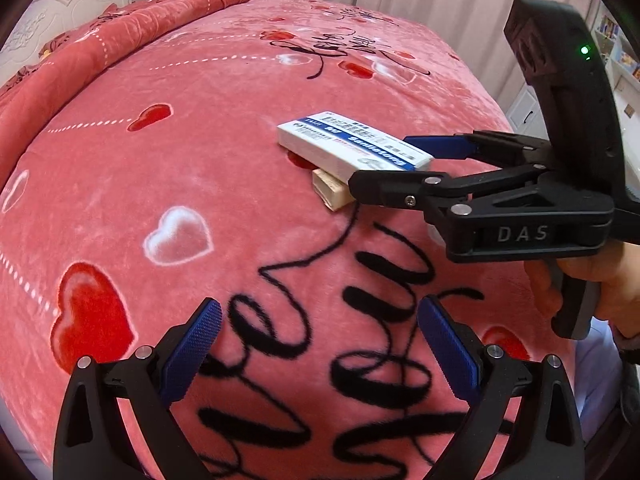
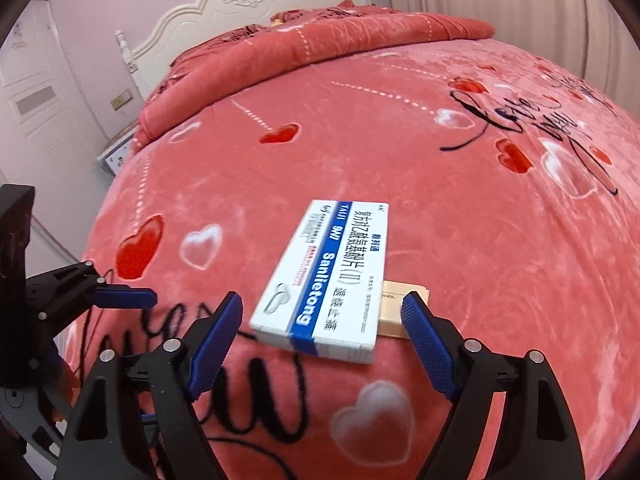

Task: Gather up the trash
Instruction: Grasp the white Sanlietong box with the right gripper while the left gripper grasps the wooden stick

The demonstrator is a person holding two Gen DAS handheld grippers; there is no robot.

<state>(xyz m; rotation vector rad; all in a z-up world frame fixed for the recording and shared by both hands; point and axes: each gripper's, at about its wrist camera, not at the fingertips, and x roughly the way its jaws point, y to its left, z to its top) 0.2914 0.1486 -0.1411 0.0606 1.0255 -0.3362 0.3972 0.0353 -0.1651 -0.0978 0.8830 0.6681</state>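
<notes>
We count two boxes on the blanket (image 2: 460, 240): one white medicine box (image 2: 324, 280) overlapping one beige box (image 2: 394, 312). Right gripper (image 2: 322, 320) spread around them; left gripper (image 1: 320, 332) spread, empty.

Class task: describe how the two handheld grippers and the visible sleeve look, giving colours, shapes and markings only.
Both grippers are black plastic with silver pivot pins and blue, finely ribbed finger pads. The left gripper shows two broad black arms. The right gripper bears grey "DAS" lettering, a tall black housing with a green light, and a grey-and-black pistol handle. A light blue sleeve shows beside that handle.
</notes>
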